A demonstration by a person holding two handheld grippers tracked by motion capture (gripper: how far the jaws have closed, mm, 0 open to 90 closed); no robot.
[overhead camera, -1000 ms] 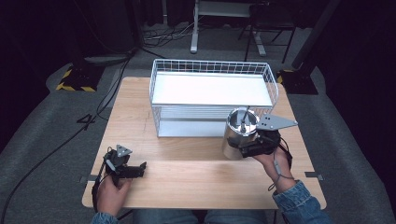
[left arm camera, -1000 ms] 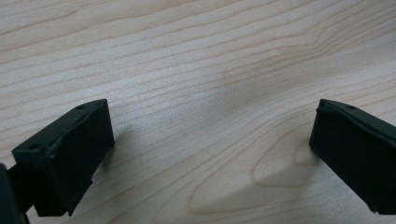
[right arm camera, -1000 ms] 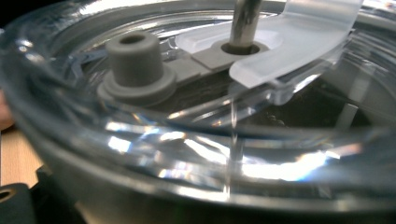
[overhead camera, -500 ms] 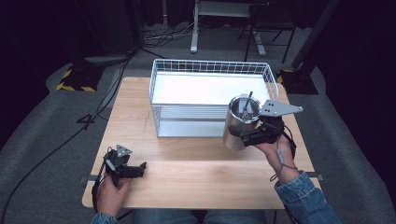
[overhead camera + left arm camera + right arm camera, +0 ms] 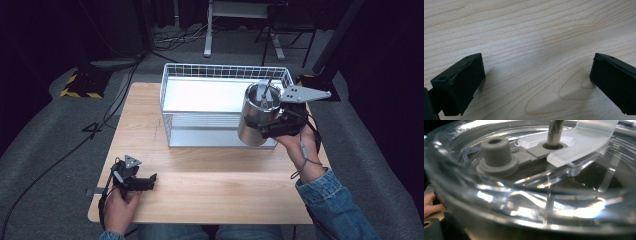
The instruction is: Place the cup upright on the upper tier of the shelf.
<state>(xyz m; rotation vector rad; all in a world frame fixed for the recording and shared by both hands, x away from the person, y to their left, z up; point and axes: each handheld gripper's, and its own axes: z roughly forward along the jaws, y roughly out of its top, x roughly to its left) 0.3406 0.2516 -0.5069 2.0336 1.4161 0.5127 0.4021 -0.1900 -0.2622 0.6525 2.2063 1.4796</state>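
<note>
A steel tumbler (image 5: 256,120) with a clear lid (image 5: 524,195) and a metal straw (image 5: 555,130) hangs in the air at the front right corner of the white wire basket (image 5: 220,70). My right gripper (image 5: 271,128) is shut on its side, its grey plate above the basket's right end. In the right gripper view the lid is very close, with a grey plug (image 5: 495,155) beside the straw. My left gripper (image 5: 146,181) rests low on the wooden table (image 5: 215,195) at the front left. Its jaws stand open over bare wood (image 5: 537,82).
The basket stands at the back middle of the table, with a white floor and wire walls. A hand (image 5: 431,203) shows at the left edge of the right gripper view. Cables and furniture legs lie on the dark floor beyond the table.
My right gripper has carried the tumbler up and away from me, from the table's right side to the basket's front right corner. The left gripper has stayed put.
</note>
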